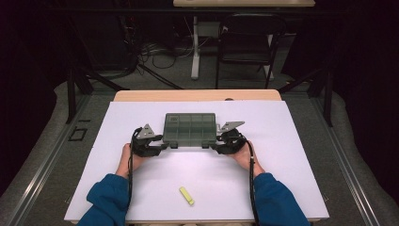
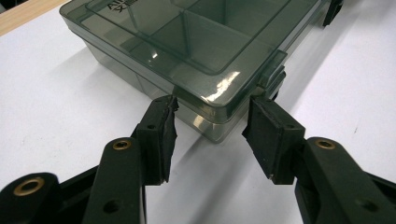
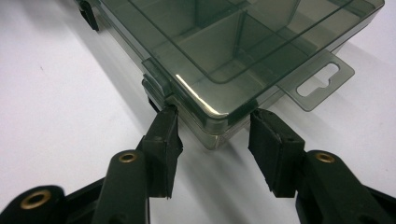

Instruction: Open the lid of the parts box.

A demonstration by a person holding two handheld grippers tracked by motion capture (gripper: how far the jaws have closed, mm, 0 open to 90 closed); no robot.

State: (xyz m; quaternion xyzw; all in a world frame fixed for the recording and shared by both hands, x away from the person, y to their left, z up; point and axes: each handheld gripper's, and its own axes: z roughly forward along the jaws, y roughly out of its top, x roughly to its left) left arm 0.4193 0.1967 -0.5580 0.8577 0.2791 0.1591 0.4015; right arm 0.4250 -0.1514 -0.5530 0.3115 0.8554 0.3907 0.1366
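A smoke-grey see-through compartment box lies with its lid down on the white sheet. My left gripper is at its near left corner and my right gripper at its near right corner. In the left gripper view the two pads straddle the box corner, and the tips of my left gripper touch both walls beside a latch. In the right gripper view my right gripper pinches the other corner of the box the same way, between a latch and the hang tab.
A small yellow piece lies on the sheet near the front edge, between the person's blue sleeves. The wooden table edge shows behind the sheet. A black chair and cables stand on the floor beyond.
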